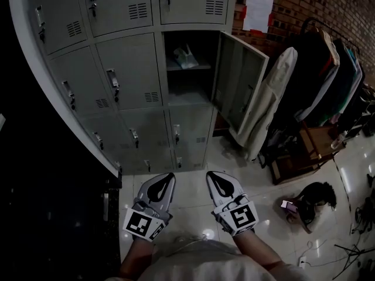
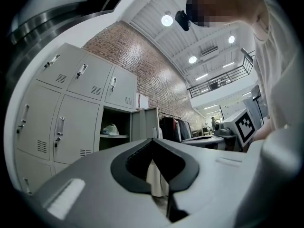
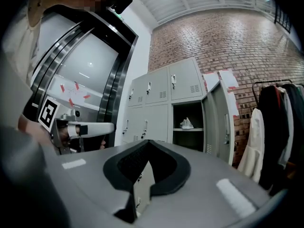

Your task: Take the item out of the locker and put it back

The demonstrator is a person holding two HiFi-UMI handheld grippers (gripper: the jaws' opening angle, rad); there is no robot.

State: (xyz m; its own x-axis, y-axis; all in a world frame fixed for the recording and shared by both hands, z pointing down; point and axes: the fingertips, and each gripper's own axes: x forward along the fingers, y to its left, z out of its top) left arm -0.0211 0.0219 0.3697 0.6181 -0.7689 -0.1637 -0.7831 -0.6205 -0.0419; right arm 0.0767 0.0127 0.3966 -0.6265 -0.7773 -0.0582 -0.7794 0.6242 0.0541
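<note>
Item under inspection: a small, pale, crumpled bundle (image 1: pixel 186 57), apparently thin plastic or cloth, lying on the upper shelf (image 1: pixel 202 67) inside the one open compartment of the grey metal locker bank (image 1: pixel 126 69). It is judged light, soft and easily crushed, with no rigid edge and a possibly slippery skin. The best hold looks to be a pinch on a raised fold or gathered top, not a squeeze across the body. The compartment's grey door (image 1: pixel 237 86) stands swung out to the right of the opening, leaving a frontal approach free. The shelf appears flat, smooth painted metal, so the bundle may slide if pushed. Left gripper (image 1: pixel 166 183) and right gripper (image 1: pixel 214 182) are both held low, well apart from the compartment. Each has its jaws together with nothing between them. Below the compartment the floor is glossy pale tile (image 1: pixel 193 186). To the right of it stand a red brick wall (image 1: pixel 316 4) and a rack of hanging clothes (image 1: pixel 328 81), with a dark bag (image 1: pixel 313 195) on the floor.
</note>
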